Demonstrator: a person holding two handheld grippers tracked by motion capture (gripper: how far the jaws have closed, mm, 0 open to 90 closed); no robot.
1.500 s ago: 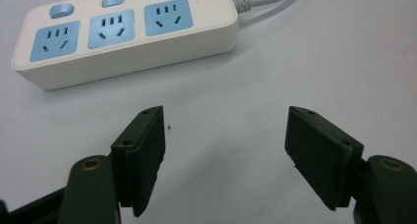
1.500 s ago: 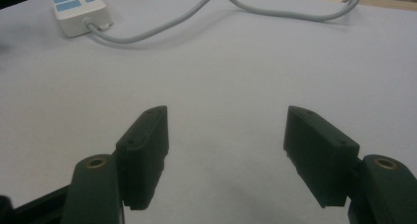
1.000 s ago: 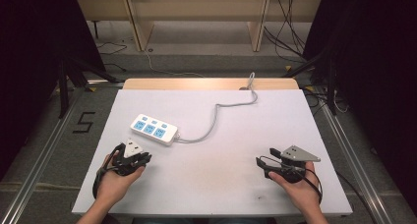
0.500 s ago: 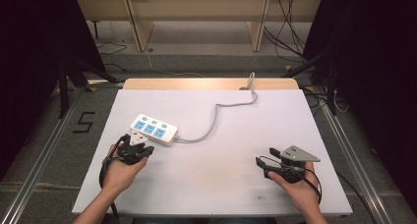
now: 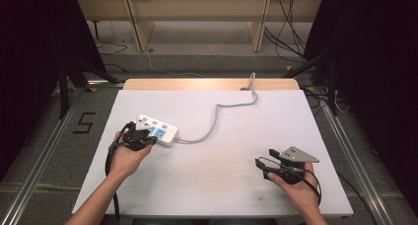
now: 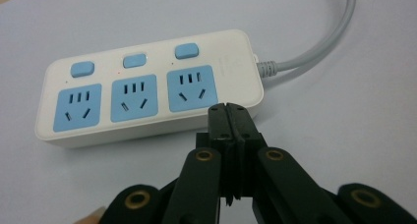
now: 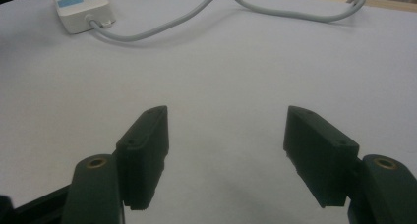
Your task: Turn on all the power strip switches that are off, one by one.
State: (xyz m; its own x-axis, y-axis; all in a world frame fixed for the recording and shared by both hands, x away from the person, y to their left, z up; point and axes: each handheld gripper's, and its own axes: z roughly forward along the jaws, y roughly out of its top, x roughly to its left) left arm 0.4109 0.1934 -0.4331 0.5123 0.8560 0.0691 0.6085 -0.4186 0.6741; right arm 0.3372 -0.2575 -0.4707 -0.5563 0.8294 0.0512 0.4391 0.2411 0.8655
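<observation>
White plastic with three pale-blue sockets: the power strip (image 5: 156, 129) lay on the left half of the counter (image 5: 217, 185), angled, with a small blue switch above each socket. My left hand (image 5: 125, 156) held my left gripper (image 5: 139, 136) right at the strip's near edge. In the left gripper view my jaws were pressed together with nothing between them, and their tips sat in front of the strip's (image 6: 147, 98) near side, below the socket closest to the cable end. I could not tell whether the tips touched the casing or stopped just short of it.

From the strip's right end a grey cable (image 5: 217, 116) curved across the middle of the counter, rose toward the far edge and dropped over it.

Well apart from all that, on the right side near the counter's front edge, my right hand (image 5: 300, 185) held my right gripper (image 5: 260, 163), its grey three-cornered plate on top. In the right gripper view my jaws stood wide apart over bare white counter (image 7: 221, 86), holding nothing, with the strip (image 7: 78, 3) and cable (image 7: 206, 13) far ahead.
</observation>
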